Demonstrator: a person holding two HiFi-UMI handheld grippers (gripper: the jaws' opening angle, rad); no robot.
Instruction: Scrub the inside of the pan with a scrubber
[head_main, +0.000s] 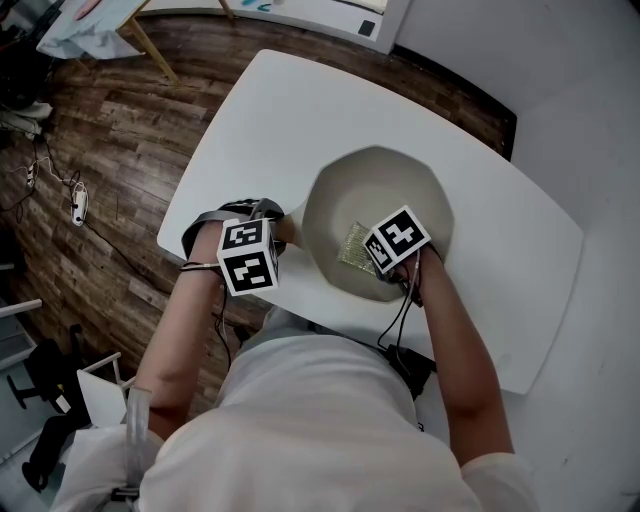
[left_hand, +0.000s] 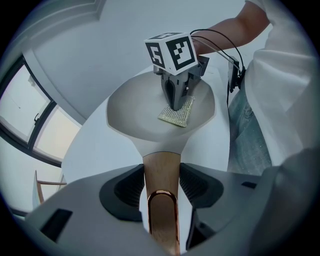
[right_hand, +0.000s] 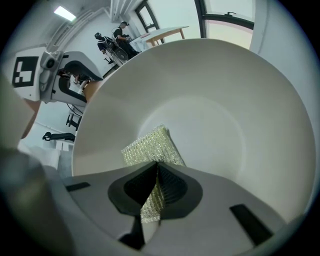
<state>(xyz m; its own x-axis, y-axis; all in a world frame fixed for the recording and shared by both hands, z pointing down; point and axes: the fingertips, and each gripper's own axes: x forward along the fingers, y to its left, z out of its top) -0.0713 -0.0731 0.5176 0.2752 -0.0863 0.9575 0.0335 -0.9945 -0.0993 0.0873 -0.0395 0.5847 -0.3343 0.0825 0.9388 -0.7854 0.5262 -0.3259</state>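
pan: pale, wide, shallow round pan (head_main: 385, 185) on the white rounded tabletop (head_main: 300, 110), close to the person.
scrubber: small square gold-mesh scrubber (right_hand: 150, 145); its lower end lies on the pan floor, off-centre toward the person.
right gripper: right gripper (right_hand: 156, 187) points steeply down into the pan; fingers (right_hand: 172, 187) pinched almost together on the scrubber's upper edge.
left gripper: left gripper (left_hand: 161, 190) is outside the rim; fingers (left_hand: 125, 192) stand fairly wide but clamp the tan wooden handle (left_hand: 161, 170) from both sides.
step: scrubbing the pan floor, probably mid-task.
do it well: hold the handle firmly so the pan can't slide or spin. Press the mesh flat. Overlap the strokes across the floor, then go up the sloped wall.
risk: the thin pinch may slip off the mesh, and the hard fingers could then scrape the pan.
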